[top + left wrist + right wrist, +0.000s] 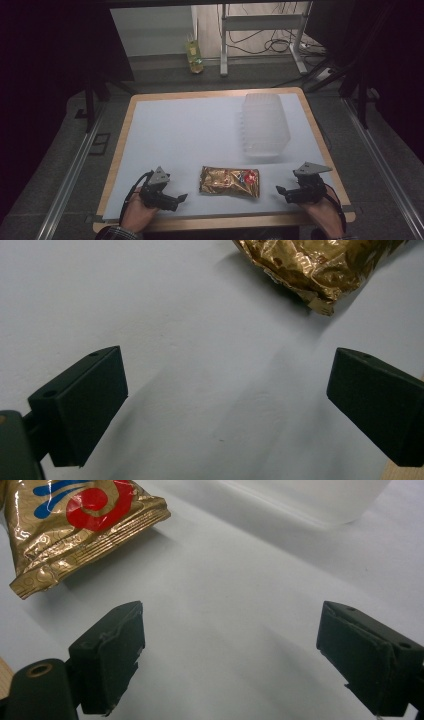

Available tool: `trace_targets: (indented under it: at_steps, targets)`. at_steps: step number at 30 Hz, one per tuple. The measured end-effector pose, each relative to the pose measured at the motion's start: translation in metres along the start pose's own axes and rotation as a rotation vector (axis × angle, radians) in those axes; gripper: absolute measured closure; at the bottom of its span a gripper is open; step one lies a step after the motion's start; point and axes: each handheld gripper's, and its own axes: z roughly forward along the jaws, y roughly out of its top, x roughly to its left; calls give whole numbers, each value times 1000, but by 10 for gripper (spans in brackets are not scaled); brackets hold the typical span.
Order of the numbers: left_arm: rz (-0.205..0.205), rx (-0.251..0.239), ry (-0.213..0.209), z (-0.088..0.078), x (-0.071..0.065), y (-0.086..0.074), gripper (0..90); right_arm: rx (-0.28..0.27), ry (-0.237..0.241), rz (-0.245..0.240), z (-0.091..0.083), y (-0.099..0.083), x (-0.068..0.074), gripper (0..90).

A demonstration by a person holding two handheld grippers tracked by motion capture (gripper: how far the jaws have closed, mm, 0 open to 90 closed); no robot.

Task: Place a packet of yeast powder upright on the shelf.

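A gold foil snack bag (229, 181) with a red and blue logo lies flat near the front middle of the white table top. My left gripper (181, 199) rests to its left, jaws wide open and empty; in the left gripper view (225, 405) the bag's crinkled corner (312, 265) lies ahead at the upper right. My right gripper (281, 192) sits to the bag's right, open and empty; its own view (230, 655) has the bag's sealed end (75, 525) at the upper left. Neither gripper touches the bag.
A stack of clear plastic containers (265, 125) stands at the right rear of the white sheet (190, 130), also in the right gripper view (320, 497). The wooden table edge (220, 221) runs close under both hands. A bottle (194, 56) stands on the floor beyond the table.
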Motion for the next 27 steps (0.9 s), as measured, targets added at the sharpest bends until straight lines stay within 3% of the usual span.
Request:
trace_targets:
  at_steps: [6,10,17,21,24,27]
  targets:
    - [6,10,-15,-1,-1,2,33,-2,0,-2,0,0,0,121]
    - [38,-7,-14,-3,-4,6,57,-5,0,-5,0,1,1,121]
    - [99,-36,-32,-8,-11,13,229,-1,1,-8,0,1,1,121]
    - [88,-49,-50,-8,-12,16,321,2,7,-9,1,1,1,122]
    - [60,-53,-74,-6,-12,19,325,6,9,-10,1,1,2,122]
    - [64,-68,-89,-6,-14,23,343,9,12,-11,1,1,3,122]
